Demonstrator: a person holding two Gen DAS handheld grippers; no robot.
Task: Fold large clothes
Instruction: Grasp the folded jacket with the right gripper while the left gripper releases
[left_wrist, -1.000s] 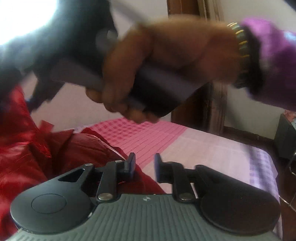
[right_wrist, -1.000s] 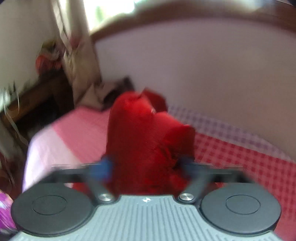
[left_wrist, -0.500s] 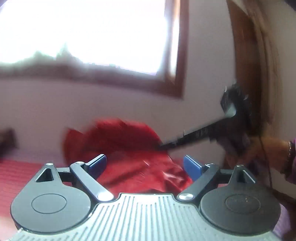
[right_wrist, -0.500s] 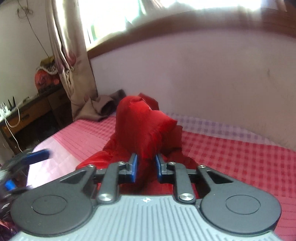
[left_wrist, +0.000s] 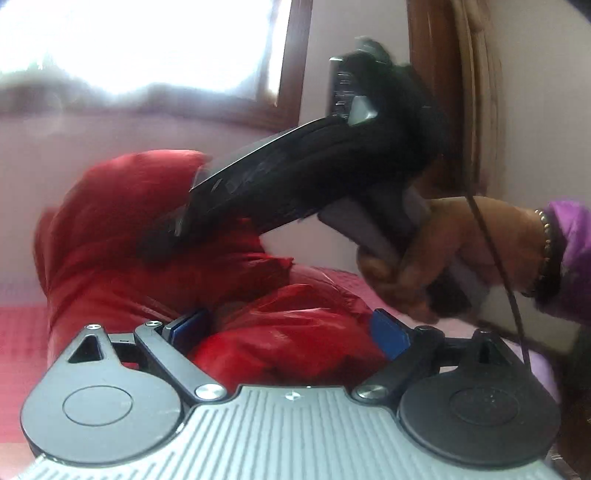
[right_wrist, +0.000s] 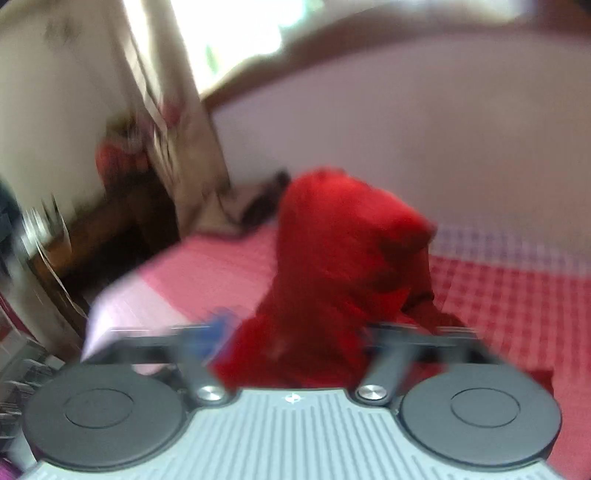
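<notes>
— Where is the garment right now?

— The red jacket (left_wrist: 122, 229) sits in a heap on the bed (right_wrist: 517, 295), on the pink checked sheet. Part of it is bunched up into a tall hump, and the rest is slumped low in front of me.

— And your two tools?

— My left hand-held gripper (left_wrist: 288, 332) is wide and its jaws are opening. A low fold of the jacket lies between them, but the pads don't press on it. My right hand-held gripper (right_wrist: 295, 332) is opening too, with red cloth between its jaws. That view is smeared, so I can't tell whether the pads bite. From the left view, its tip is buried in the side of the hump, and my hand (left_wrist: 443, 251) is wrapped round its handle.

— How do you expect it to handle?

— It looks glossy and padded, so I judge it light, springy and slippery. A pinch on a fat fold would likely slide off or puff back open.

— So where would you take hold?

— At a thin place such as a hem, cuff or shoulder seam, with one gripper at each end so it hangs flat.
</notes>
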